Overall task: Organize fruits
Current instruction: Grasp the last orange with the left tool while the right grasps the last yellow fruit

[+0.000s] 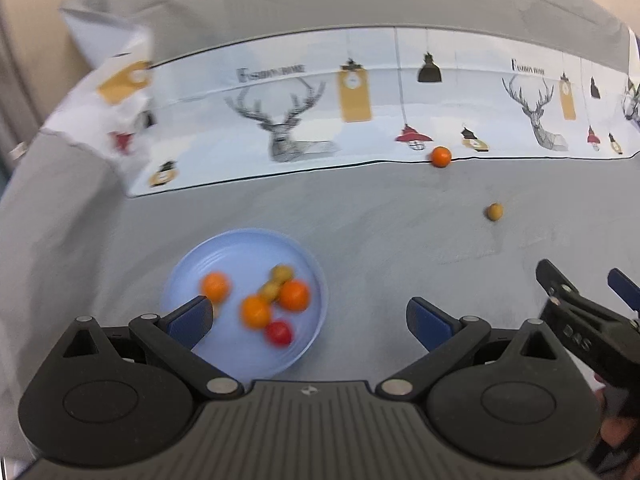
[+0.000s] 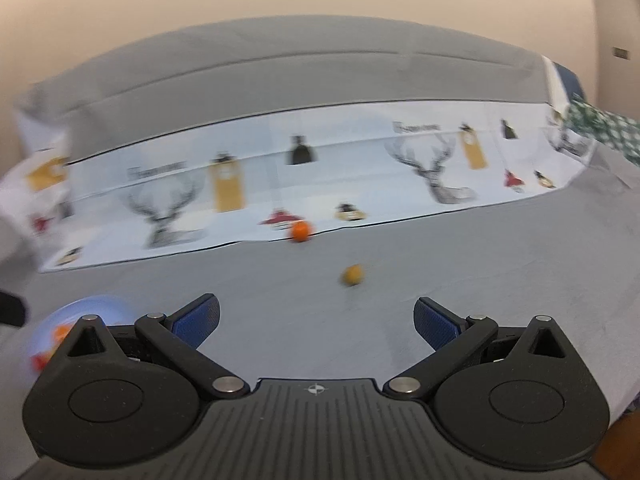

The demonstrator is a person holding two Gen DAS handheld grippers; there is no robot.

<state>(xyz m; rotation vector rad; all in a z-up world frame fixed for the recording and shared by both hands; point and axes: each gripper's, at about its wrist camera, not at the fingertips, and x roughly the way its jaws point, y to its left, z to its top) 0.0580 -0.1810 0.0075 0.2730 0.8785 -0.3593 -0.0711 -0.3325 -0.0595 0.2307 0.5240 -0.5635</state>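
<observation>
A light blue plate [image 1: 188,264] on the grey cloth holds several fruits: orange ones [image 1: 295,295], small yellow-brown ones [image 1: 281,274] and a red one [image 1: 279,333]. My left gripper [image 1: 310,318] is open and empty just above the plate's near right rim. An orange fruit [image 1: 441,156] lies at the edge of the printed cloth, and a small yellow-brown fruit [image 1: 495,211] lies nearer. My right gripper [image 2: 316,322] is open and empty, short of the yellow-brown fruit [image 2: 352,275] and the orange fruit [image 2: 300,231]. It also shows in the left wrist view [image 1: 584,284]. The plate [image 2: 96,306] shows at its left.
A white cloth printed with deer and lamps [image 1: 320,96] runs across the back of the grey surface [image 1: 400,232]. Its left end is crumpled up [image 1: 112,80]. A green patterned cloth [image 2: 600,128] lies at the far right.
</observation>
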